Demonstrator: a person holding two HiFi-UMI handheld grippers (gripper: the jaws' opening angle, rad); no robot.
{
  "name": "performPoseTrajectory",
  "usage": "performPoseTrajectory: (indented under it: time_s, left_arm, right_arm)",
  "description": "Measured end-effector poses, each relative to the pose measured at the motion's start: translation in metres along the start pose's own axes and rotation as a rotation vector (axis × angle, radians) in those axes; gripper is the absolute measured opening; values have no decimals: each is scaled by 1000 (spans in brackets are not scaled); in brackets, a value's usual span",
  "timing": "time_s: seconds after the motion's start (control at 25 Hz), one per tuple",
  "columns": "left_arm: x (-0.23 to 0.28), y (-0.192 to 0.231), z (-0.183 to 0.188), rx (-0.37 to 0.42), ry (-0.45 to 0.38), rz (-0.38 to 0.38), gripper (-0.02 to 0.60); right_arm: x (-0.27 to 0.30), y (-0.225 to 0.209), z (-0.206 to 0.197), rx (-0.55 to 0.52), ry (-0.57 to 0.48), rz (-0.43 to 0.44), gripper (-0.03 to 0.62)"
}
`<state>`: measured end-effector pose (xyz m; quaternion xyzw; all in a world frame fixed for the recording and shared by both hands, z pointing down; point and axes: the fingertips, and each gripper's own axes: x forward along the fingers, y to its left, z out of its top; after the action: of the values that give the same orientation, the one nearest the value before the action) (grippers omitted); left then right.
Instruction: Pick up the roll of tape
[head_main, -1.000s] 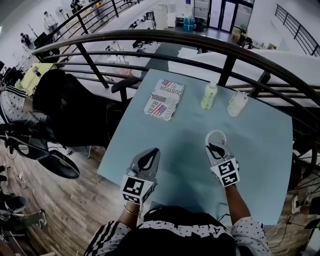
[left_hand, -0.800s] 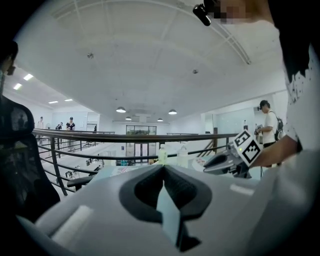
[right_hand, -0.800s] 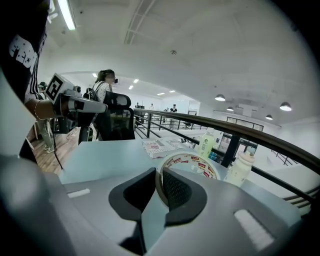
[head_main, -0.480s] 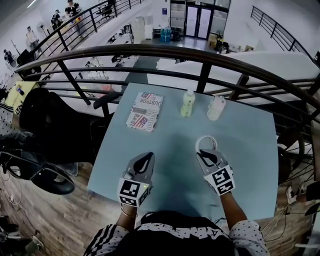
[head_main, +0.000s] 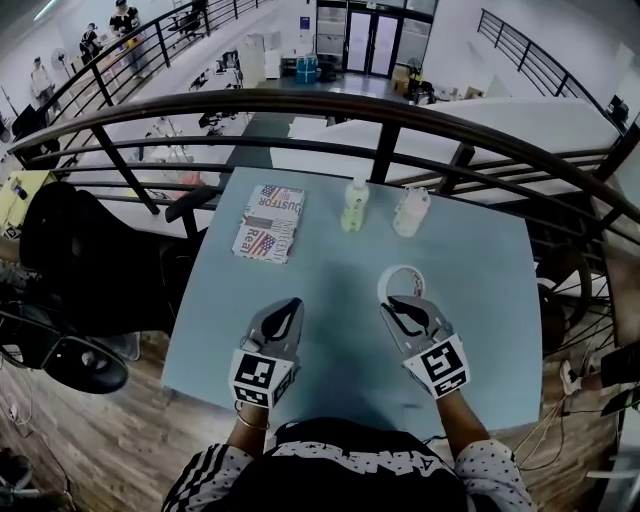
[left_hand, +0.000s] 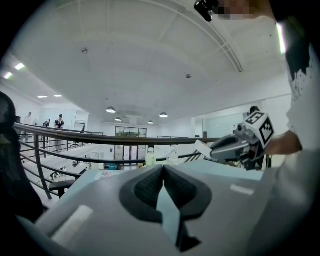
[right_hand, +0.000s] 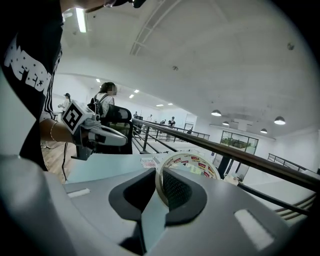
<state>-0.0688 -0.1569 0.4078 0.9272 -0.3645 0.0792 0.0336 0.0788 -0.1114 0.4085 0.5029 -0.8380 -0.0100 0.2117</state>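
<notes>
The roll of tape (head_main: 401, 281), a white ring with red print, stands on edge between the pads of my right gripper (head_main: 401, 300), which is shut on its wall and holds it above the light blue table (head_main: 490, 300). In the right gripper view the roll of tape (right_hand: 194, 163) rises out of the right gripper (right_hand: 161, 176). My left gripper (head_main: 290, 304) hangs over the table's near left part, shut with nothing in it. In the left gripper view its pads meet at the left gripper (left_hand: 163, 168), and the right gripper (left_hand: 235, 146) shows off to the right.
A flag-printed booklet (head_main: 268, 222) lies at the table's far left. Two small bottles (head_main: 354, 204) (head_main: 410, 211) stand at the far edge. A dark curved railing (head_main: 380, 110) runs behind the table, and a black chair (head_main: 80, 260) stands to its left.
My right gripper has risen with the roll of tape, which now hangs off the table. My left gripper has shifted slightly. Both grips look unchanged.
</notes>
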Motion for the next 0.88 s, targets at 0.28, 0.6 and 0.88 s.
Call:
performPoseTrajectory:
  time_s: [0.28,0.6,0.88]
  left_arm:
    - [4,0,-2,-1,5,-10,0]
    - [11,1,-1,9,-1,-27,0]
    - [8,5,-2,21,6,-27,0]
  right_arm:
    - [-4,5,20,-24,-59,10,52]
    - [-3,4,23,-31,-68,4,52]
    - [-2,8,25,-25,-79,7,52]
